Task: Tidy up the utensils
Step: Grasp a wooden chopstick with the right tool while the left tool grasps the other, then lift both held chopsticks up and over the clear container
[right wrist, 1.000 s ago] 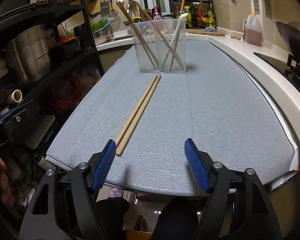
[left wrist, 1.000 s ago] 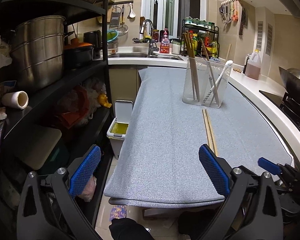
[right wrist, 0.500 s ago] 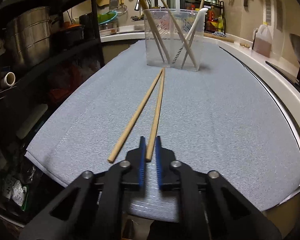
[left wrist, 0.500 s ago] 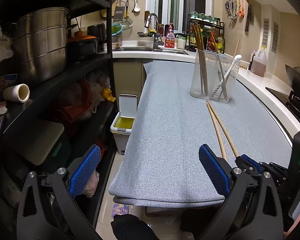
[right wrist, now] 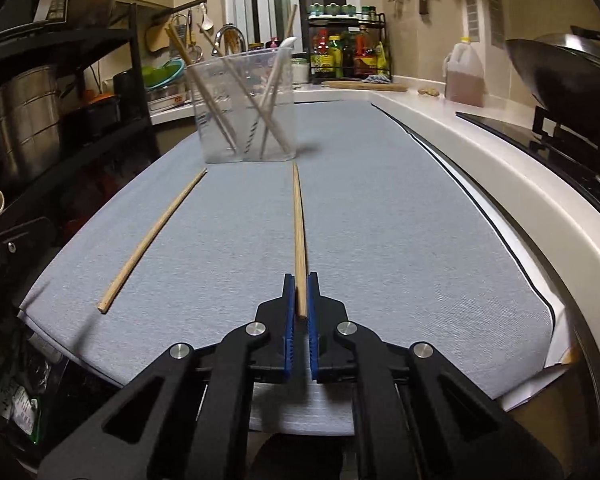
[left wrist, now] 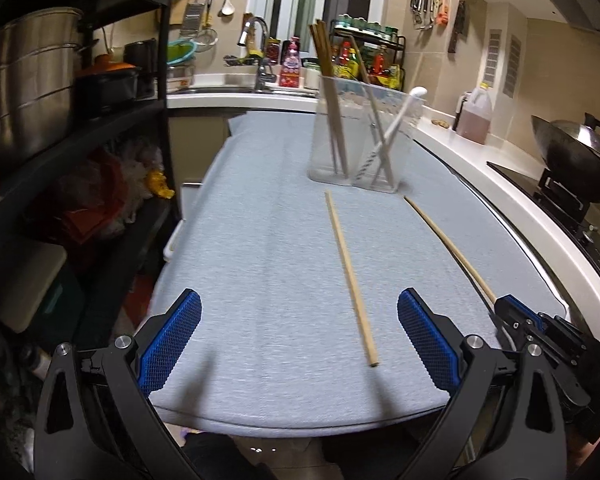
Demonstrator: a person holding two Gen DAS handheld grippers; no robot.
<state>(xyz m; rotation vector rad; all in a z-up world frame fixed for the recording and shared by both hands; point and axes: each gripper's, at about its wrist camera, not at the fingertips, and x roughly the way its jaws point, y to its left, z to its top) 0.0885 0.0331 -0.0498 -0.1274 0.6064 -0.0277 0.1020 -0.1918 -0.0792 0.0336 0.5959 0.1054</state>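
My right gripper is shut on the near end of one wooden chopstick, which points straight ahead toward the clear utensil holder. The second chopstick lies loose on the grey mat to the left. In the left wrist view my left gripper is open and empty, low over the mat's near edge; the loose chopstick lies between its fingers' line and the holder. The held chopstick and my right gripper show at right. The holder has chopsticks and a white spoon in it.
A black shelf rack with steel pots stands on the left. A white counter with an oil jug and a wok on the stove runs along the right. The sink and spice rack are behind the grey mat.
My right gripper closed on one chopstick and drew it to the right, away from the other. My left gripper moved forward over the mat, still open.
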